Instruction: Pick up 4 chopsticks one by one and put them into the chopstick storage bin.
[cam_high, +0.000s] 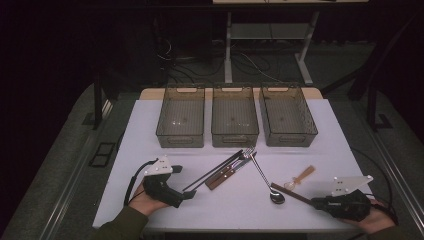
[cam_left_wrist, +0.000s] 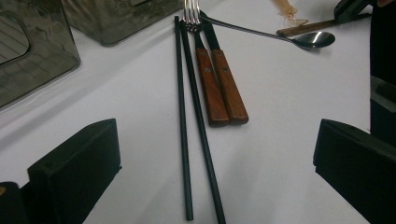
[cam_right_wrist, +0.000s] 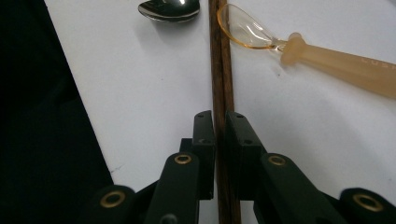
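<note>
Step in hand: sorting cutlery from the tabletop (cam_high: 165, 200) into the three bins (cam_high: 235, 117), judged from the layout.
Right hand-held gripper (cam_right_wrist: 219, 122): jaws clamped on the brown wooden chopsticks (cam_right_wrist: 221, 70), pads pressing both sides near one end.
Chopstick location: near right of the tabletop, running from the gripper toward the metal spoon (cam_high: 276, 196); the amber plastic spoon (cam_right_wrist: 299, 49) lies just beside them, its bowl touching or overlapping the sticks.
Left hand-held gripper (cam_left_wrist: 217, 163): jaws wide apart, nothing between the pads; the black chopsticks (cam_left_wrist: 194, 121) lie on the tabletop between them.
Method: lift the gripped end straight up first, so that the sticks clear both spoons before travel; keep the pair level to prevent one stick from sliding out.
Risk: dragging sideways would likely push the amber spoon.
Hard to make out: whether both sticks are held equally; the fork (cam_left_wrist: 191, 14) tines are cut off at the frame edge in the left gripper view; the floor beyond the bins is dark.
</note>
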